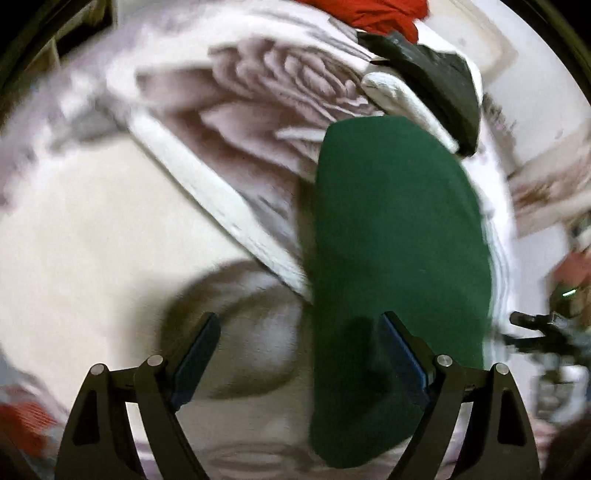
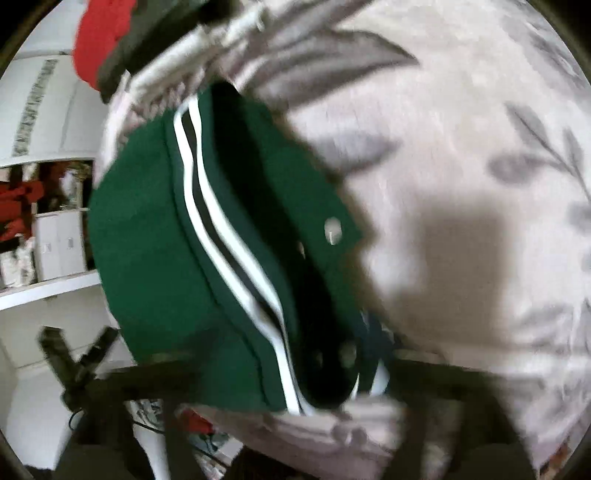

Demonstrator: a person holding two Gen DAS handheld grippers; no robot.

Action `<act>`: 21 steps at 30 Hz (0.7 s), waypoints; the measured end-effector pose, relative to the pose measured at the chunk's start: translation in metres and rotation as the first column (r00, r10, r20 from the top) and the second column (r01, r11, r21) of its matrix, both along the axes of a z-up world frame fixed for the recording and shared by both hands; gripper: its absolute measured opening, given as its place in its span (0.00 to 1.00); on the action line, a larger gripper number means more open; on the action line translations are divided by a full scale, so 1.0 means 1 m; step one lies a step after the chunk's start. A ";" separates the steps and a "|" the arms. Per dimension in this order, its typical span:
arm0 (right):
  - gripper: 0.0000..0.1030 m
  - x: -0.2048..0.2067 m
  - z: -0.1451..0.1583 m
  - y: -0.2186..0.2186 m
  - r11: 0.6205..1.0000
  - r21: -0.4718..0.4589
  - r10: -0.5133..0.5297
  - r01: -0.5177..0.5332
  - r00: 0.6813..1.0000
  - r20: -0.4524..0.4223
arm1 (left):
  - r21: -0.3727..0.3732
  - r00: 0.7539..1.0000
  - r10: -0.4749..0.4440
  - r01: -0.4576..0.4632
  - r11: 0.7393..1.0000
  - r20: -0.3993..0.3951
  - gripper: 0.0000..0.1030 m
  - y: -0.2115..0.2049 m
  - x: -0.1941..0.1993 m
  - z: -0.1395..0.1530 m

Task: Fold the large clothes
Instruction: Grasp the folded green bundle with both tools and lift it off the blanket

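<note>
The left claw (image 1: 299,343) stands wide open and holds nothing; bare floral bedspread (image 1: 92,229) shows between its fingers. The green shirt (image 1: 395,240) lies folded just ahead and to its right, running under the right finger. Farther ahead sit a dark garment (image 1: 439,96) and a red one (image 1: 384,14). In the right wrist view the shirt, with white stripes (image 2: 210,236), fills the space directly ahead; the right claw is too blurred, so its opening cannot be told.
</note>
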State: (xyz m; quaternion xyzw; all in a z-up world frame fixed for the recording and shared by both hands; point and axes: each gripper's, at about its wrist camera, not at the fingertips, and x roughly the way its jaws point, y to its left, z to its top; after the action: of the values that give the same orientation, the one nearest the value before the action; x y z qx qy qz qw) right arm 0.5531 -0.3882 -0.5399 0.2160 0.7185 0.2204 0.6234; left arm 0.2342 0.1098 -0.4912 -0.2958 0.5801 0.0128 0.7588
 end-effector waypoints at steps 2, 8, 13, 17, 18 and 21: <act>0.97 0.015 -0.013 0.005 0.996 0.084 0.001 -0.001 1.000 0.000 | -0.165 1.000 0.021 -0.018 0.986 0.018 0.85 0.004 0.004 -0.017; 0.98 0.052 -0.065 0.038 0.979 0.170 0.114 -0.111 0.993 -0.012 | -0.401 0.998 -0.024 0.044 0.915 0.055 0.85 -0.015 0.031 -0.060; 1.00 0.062 -0.104 0.046 0.938 0.321 0.168 -0.130 0.981 -0.093 | -0.409 0.995 -0.050 0.081 0.909 0.087 0.85 -0.020 0.044 -0.069; 1.00 0.071 -0.117 0.063 0.887 0.446 0.217 -0.122 0.962 -0.168 | -0.419 0.993 -0.046 0.087 0.904 0.107 0.85 -0.018 0.046 -0.070; 1.00 0.073 -0.119 0.069 0.877 0.463 0.234 -0.129 0.956 -0.177 | -0.425 0.993 -0.041 0.084 0.901 0.108 0.85 -0.018 0.047 -0.070; 1.00 0.075 -0.125 0.095 0.863 0.481 0.275 -0.157 0.943 -0.186 | -0.416 0.993 -0.029 0.074 0.906 0.115 0.85 -0.017 0.049 -0.069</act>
State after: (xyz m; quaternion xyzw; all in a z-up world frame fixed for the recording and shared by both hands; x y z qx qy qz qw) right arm 0.6283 -0.2928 -0.6645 0.3007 0.7376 0.4243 0.4308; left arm 0.2830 0.0924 -0.5606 -0.4367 0.5360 -0.1479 0.7072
